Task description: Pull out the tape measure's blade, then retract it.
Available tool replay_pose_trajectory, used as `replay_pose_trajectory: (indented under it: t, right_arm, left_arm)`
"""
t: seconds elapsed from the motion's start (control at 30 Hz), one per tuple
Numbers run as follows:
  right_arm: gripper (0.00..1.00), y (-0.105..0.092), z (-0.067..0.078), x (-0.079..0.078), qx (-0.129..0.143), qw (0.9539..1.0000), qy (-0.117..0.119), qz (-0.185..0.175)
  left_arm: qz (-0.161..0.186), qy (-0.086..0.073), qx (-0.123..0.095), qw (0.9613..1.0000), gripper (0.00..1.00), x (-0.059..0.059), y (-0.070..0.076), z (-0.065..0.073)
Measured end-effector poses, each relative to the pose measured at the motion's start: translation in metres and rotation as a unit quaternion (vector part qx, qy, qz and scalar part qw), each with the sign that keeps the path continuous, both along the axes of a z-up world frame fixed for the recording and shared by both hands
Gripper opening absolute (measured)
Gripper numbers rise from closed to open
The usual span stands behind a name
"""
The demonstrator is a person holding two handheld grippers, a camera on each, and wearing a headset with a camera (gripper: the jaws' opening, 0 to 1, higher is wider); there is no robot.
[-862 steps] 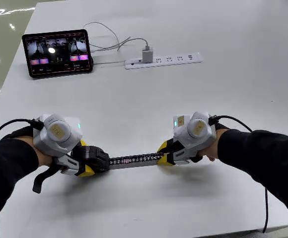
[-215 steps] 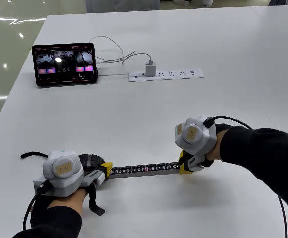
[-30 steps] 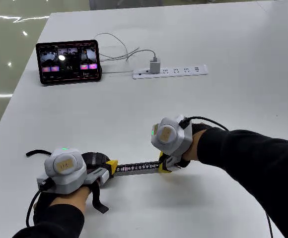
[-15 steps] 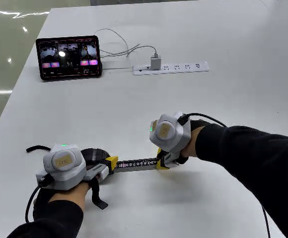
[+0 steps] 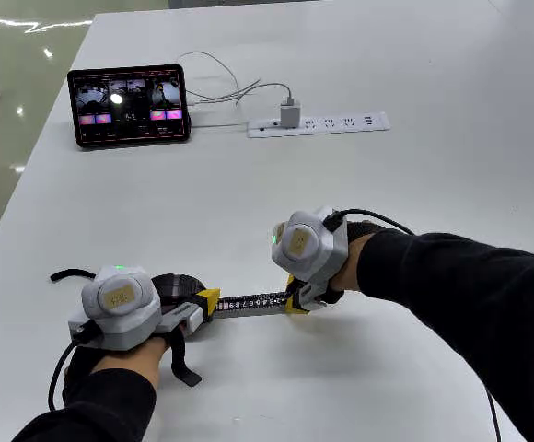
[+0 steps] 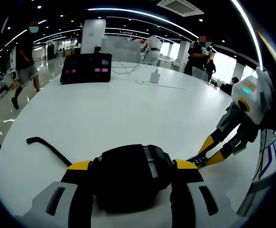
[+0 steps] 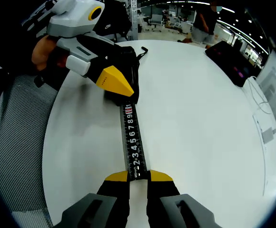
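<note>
While my left gripper [image 6: 131,166] is clamping the black tape measure case [image 6: 128,183] between its yellow-tipped jaws, my right gripper [image 7: 139,176] is pinching the free end of the blade [image 7: 131,135], with both jaws closed tight on it. In the right gripper view the blade is running straight from those jaws toward 12 o'clock, lowest numbers nearest me, and ending at the case under the left gripper's yellow tip. It is sitting low over the white table [image 5: 359,368]; I cannot tell whether it is touching. In the head view the left gripper is sitting at about 8 o'clock and the right one just below centre, so only a short stretch of blade is showing between them, pointing toward 3 o'clock from the case. A black strap [image 6: 45,145] is trailing off the case toward 10 o'clock in the left gripper view. Farther out in the head view, a lit tablet [image 5: 129,103] is standing at 11 o'clock and a power strip [image 5: 331,122] with a white charger [image 5: 290,115] is lying at 12 o'clock.
</note>
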State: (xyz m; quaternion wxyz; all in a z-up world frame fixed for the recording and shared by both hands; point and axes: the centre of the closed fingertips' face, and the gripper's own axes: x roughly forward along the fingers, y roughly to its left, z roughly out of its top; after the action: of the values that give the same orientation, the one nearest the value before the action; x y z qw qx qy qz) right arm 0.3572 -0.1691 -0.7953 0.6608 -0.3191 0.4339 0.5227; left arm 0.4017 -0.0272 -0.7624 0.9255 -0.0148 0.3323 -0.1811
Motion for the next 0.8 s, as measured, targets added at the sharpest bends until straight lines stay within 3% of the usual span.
replay_pose_trajectory:
  t: [0.8]
  right_arm:
    - [0.09,0.012,-0.001,0.004,0.002,1.0,0.005,-0.004]
  left_arm:
    - [0.0,0.002,-0.005,1.0,0.61,0.0,0.0,0.0]
